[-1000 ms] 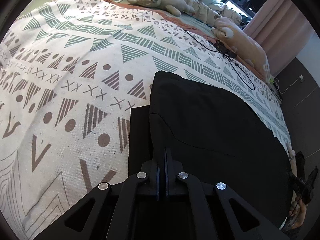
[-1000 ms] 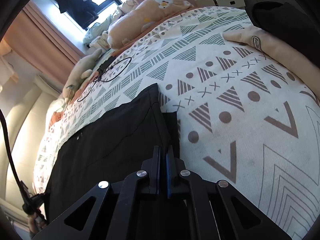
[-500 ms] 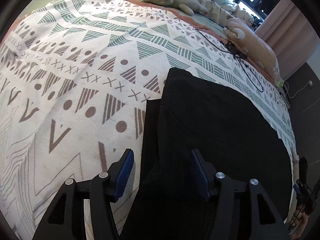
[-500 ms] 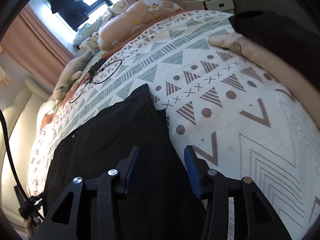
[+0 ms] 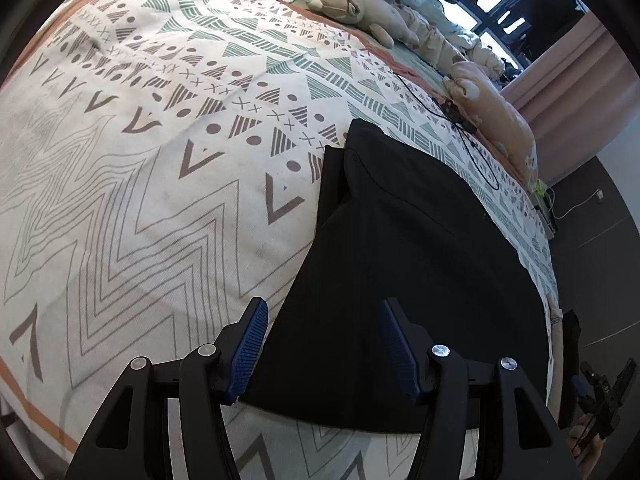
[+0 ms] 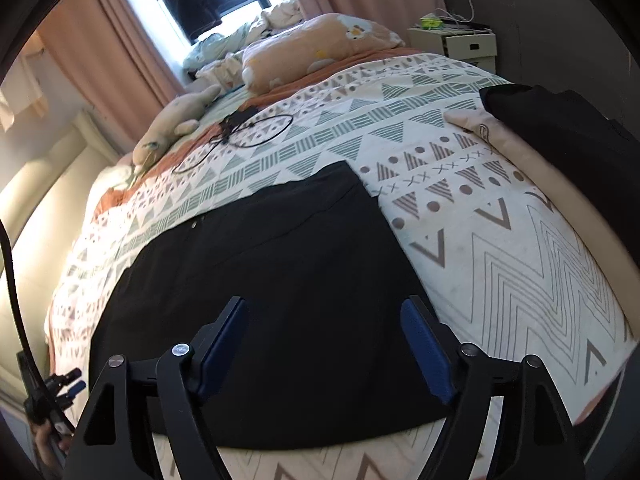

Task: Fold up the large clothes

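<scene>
Black clothes (image 5: 400, 248) lie flat on the bed (image 5: 120, 200), already folded over once. The left gripper (image 5: 320, 344) has its jaws apart with nothing in them, and they have just been opening. The right gripper (image 6: 324, 344) is the same, jaws wide, just let go. Both hang above the near edge of the cloth. It looks soft, thin and floppy, not heavy. I think a good place to pinch is a corner or the near edge, so it lifts without bunching up.

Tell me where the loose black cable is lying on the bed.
The black cable lies looped on the patterned bedspread beyond the far edge of the black garment, beside the plush toys near the window.
</scene>
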A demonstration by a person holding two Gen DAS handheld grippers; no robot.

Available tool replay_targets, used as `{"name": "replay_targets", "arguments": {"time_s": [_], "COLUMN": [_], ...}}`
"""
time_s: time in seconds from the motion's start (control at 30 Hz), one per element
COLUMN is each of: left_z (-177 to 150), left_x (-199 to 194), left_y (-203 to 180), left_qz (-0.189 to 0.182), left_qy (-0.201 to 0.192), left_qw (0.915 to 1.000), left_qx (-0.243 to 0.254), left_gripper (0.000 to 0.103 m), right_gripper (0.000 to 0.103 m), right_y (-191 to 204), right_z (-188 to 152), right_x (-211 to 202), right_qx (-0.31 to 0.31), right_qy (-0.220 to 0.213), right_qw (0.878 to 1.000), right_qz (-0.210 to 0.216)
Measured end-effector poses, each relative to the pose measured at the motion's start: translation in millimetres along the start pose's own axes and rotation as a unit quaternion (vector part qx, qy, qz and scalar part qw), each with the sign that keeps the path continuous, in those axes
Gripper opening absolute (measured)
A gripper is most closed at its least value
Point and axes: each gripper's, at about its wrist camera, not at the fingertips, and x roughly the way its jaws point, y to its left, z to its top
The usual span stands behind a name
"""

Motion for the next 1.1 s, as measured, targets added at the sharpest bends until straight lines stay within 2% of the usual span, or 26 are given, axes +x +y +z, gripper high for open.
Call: {"name": "replay_targets", "arguments": {"time_s": [0.17,0.33,0.6,0.93,1.1], "left_z": [-25,-43,-61,-71,-66], "left_x": [-24,-44,-64,-66,-55], "left_y": [7,23,36,38,38], "left_qz": [-0.007,-0.020,-0.048,-0.075,-0.083], "left_qy": [-0.004,-0.014,-0.016,-0.018,-0.014], "left_qw": [1.0000,0.9994,0.9974,0.9951,0.9941], "left_qx": [-0.001,-0.026,-0.051,-0.061,-0.068], "left_gripper": [0.061,0.074,0.074,0.074,0.073], "right_gripper": [0.079,0.079,0.079,0.078,0.066], "right_y": [23,53,94,141,157], "right_z": [-18,-39,-71,-104,-113], "right_x": [-11,-22,-33,-14,12], "right_qx": [-0.019,-0.053,-0.091,-0.133,-0.150], "right_qy": [0.003,0.012,0.017,0.053,0.085], "right_qw": [1.000,0.998,0.995,0.989,0.984], "right_qz": [0.002,0.009,0.026,0.044,0.044]}}
